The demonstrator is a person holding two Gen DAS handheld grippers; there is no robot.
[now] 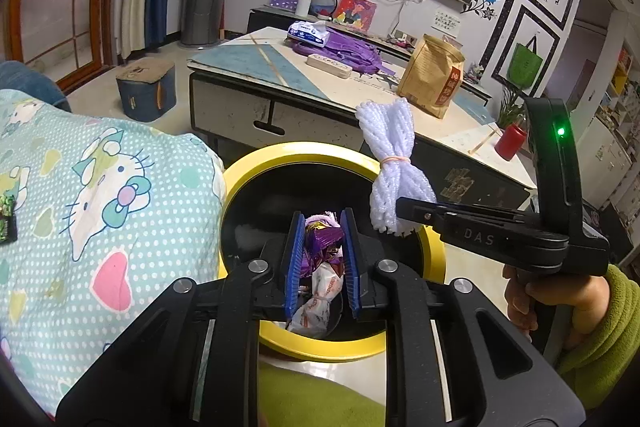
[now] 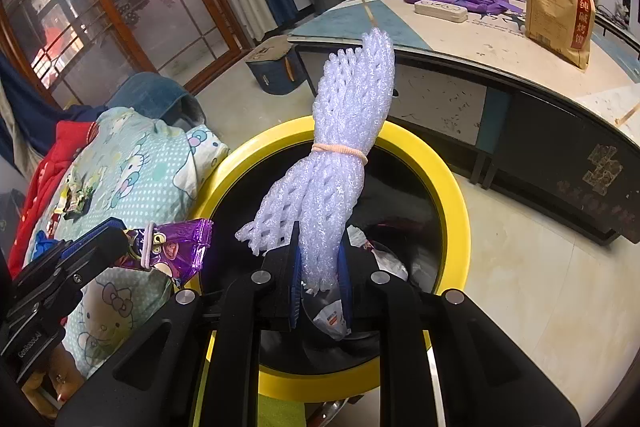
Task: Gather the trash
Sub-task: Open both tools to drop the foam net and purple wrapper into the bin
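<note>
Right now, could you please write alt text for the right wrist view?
The right gripper clamps a white foam fruit net bundle, tied with a rubber band, over a yellow-rimmed trash bin. At left, the left gripper holds a purple snack wrapper.

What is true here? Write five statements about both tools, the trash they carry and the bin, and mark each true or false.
1. The left tool grips a purple wrapper. True.
2. The right tool is empty. False: it grips a white foam net bundle.
3. The bin has a red rim. False: the rim is yellow.
4. A rubber band ties the foam net bundle. True.
5. The bin is empty. False: wrappers already lie inside.
</note>
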